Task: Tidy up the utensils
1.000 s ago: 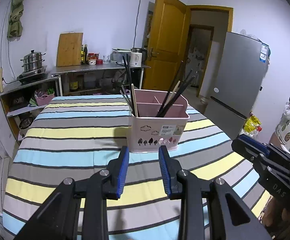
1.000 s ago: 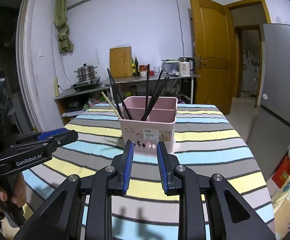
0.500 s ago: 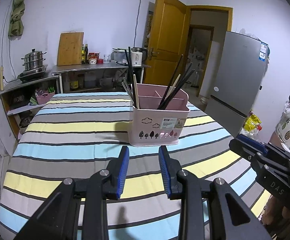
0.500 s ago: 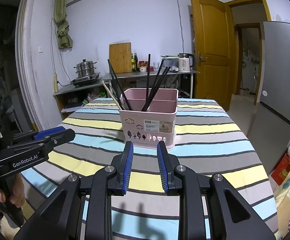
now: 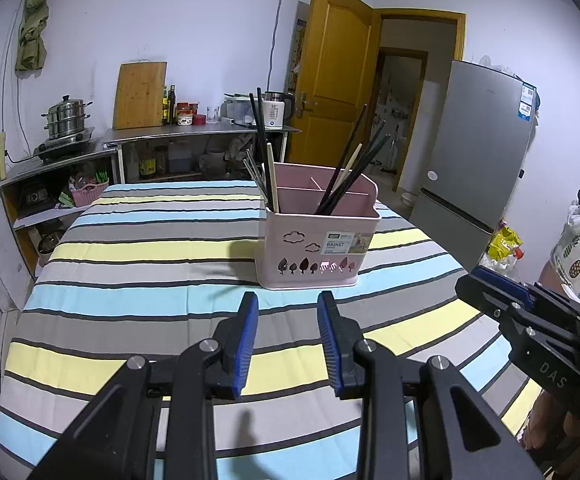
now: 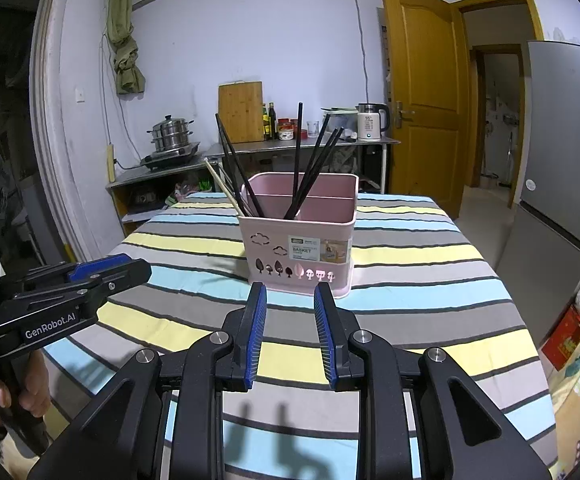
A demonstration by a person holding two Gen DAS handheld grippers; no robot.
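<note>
Left wrist: pink basket (image 5: 314, 248) sits farther off than before.

We see a pink divided basket (image 6: 298, 248) upright on the striped desk (image 6: 410, 280), holding leaning black chopsticks (image 6: 310, 168) and, as it seems, one wooden pair (image 6: 223, 188).

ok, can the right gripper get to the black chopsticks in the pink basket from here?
Probably yes: right gripper is open and empty, bare tablecloth ahead, black chopsticks stick up above the pink basket rim.
</note>
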